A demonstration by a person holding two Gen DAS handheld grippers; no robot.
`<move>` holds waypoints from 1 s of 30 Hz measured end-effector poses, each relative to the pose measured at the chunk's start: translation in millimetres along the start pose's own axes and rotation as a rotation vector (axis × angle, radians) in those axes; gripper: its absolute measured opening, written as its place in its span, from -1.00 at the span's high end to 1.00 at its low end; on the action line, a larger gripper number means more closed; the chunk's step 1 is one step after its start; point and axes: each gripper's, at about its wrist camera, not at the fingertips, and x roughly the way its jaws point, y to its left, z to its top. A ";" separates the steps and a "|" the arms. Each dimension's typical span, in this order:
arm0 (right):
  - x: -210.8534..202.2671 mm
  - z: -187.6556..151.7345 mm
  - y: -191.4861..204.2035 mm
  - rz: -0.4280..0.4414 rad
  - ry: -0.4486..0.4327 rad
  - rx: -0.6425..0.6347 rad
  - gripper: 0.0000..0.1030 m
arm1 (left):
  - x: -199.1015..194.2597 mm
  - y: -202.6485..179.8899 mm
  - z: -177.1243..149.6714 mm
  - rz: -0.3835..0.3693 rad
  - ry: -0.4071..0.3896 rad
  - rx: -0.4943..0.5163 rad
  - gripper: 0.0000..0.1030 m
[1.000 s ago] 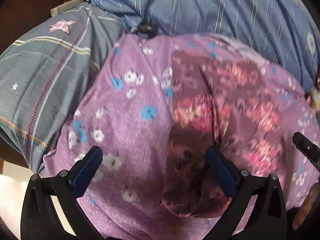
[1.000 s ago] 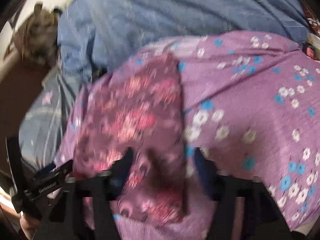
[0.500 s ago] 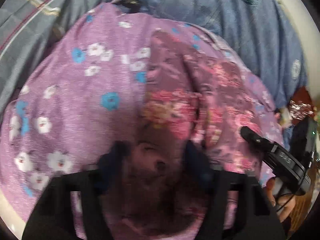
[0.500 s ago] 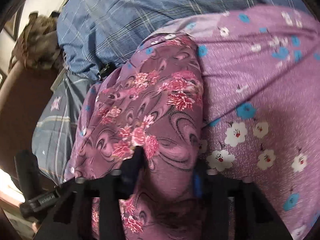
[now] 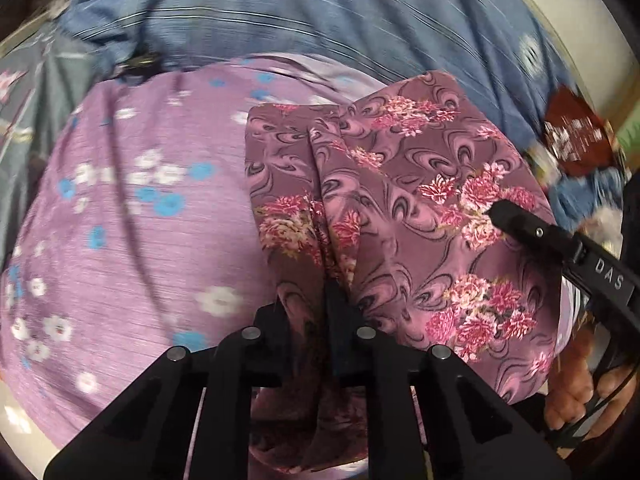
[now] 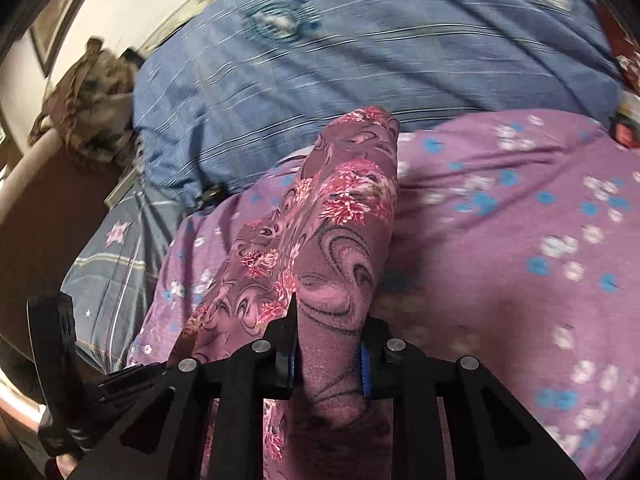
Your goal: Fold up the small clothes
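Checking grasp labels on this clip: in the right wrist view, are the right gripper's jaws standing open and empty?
No, the right gripper is closed on a bunched fold of the dark floral garment, which fills the gap between its fingers.

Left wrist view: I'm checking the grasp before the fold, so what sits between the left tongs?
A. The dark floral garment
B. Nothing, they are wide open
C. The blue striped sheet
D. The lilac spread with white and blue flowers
A: the left tongs have just been closing and now pinch a bunched edge of the dark floral garment, which lies on the lilac spread.
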 end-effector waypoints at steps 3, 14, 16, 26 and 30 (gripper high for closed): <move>-4.0 -12.2 -38.7 -0.028 0.019 0.069 0.57 | 18.4 -30.1 -11.1 -0.013 0.047 0.048 0.77; 21.7 -33.4 -86.9 -0.020 0.074 0.154 0.57 | 36.0 -45.4 -12.9 0.043 0.074 0.048 0.70; 19.0 -33.6 -87.1 -0.011 0.062 0.152 0.57 | 35.2 -55.0 -15.2 0.060 0.070 0.068 0.73; 15.7 -32.5 -96.6 -0.060 0.052 0.152 0.56 | 46.8 -75.0 -14.8 0.095 0.035 0.132 0.75; 18.9 -33.8 -101.1 -0.065 0.071 0.144 0.44 | 47.1 -78.9 -15.1 0.120 0.015 0.153 0.72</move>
